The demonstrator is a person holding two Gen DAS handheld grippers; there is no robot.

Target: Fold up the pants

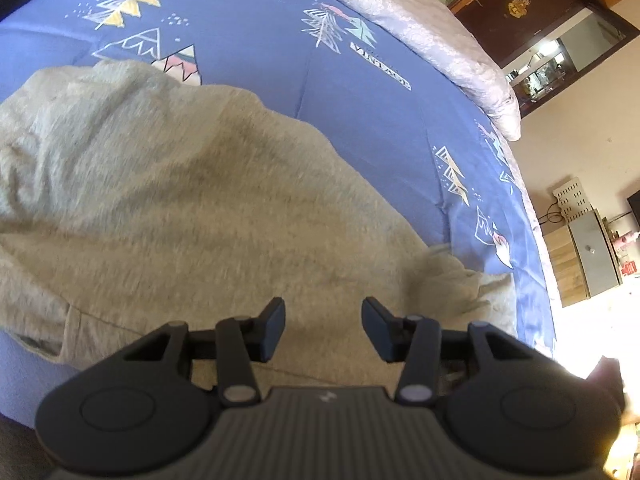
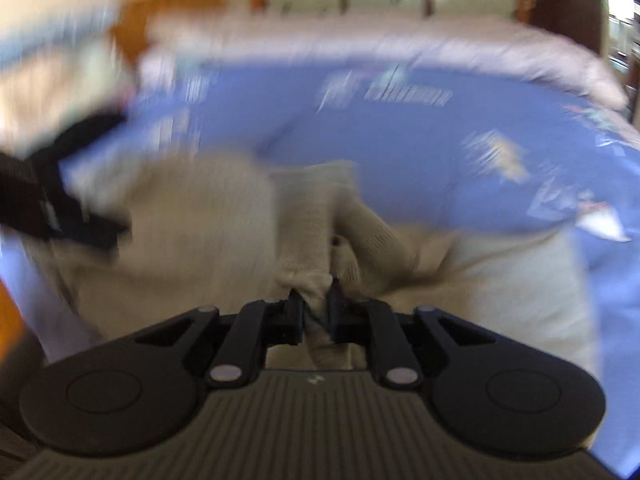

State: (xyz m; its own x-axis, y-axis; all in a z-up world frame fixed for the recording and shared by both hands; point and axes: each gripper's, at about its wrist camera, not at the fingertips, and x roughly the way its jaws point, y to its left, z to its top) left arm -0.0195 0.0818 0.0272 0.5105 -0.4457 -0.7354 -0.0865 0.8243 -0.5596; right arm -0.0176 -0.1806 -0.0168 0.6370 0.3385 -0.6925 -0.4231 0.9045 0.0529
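Note:
Beige pants (image 1: 192, 200) lie spread and rumpled on a blue patterned bedspread (image 1: 280, 40). In the left wrist view my left gripper (image 1: 323, 326) hovers over the near part of the pants, open, with only flat cloth showing below the gap between its fingers. The right wrist view is heavily blurred. There my right gripper (image 2: 316, 314) is shut on a bunched fold of the pants (image 2: 308, 240), which rises in a ridge from between the fingertips.
A pale pink quilt (image 1: 440, 40) runs along the bed's far edge. Beyond it are a dark wooden cabinet (image 1: 532, 12) and a small unit (image 1: 588, 256) on the floor. A black blurred shape (image 2: 52, 200) sits at the left edge of the right wrist view.

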